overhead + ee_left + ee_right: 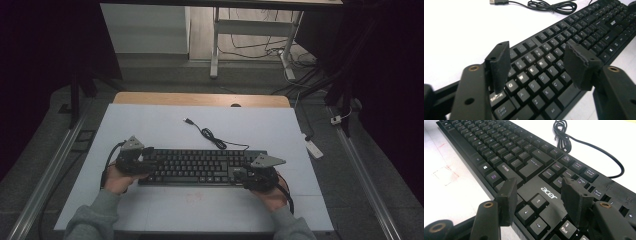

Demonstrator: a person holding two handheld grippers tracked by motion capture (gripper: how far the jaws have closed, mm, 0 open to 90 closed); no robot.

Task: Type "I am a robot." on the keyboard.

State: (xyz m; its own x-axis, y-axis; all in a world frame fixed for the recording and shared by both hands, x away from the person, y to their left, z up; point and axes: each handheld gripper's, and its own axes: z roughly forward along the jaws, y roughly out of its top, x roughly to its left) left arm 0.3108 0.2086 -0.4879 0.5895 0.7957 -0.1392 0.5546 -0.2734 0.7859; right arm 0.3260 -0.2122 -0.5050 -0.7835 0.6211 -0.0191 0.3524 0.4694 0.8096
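- Your left gripper (141, 156) hangs released over the keyboard's (200, 166) left end, nothing between its jaws; judging by that, it is free to reposition.
- Your right gripper (243, 174) stands parted above the arrow keys (532, 211), gripping nothing, likely poised at that end.
- The keyboard lies near the desk's (150, 125) front edge: black, flat, white-lettered, its cable (212, 136) coiled toward the far edge.

A white table top (150, 125) with a wooden far edge (200, 98) stands on grey floor, where a white power strip (313, 147) lies to the right, metal rails (45, 180) flank it, and white desk legs (214, 45) with loose cables (255, 47) stand beyond.
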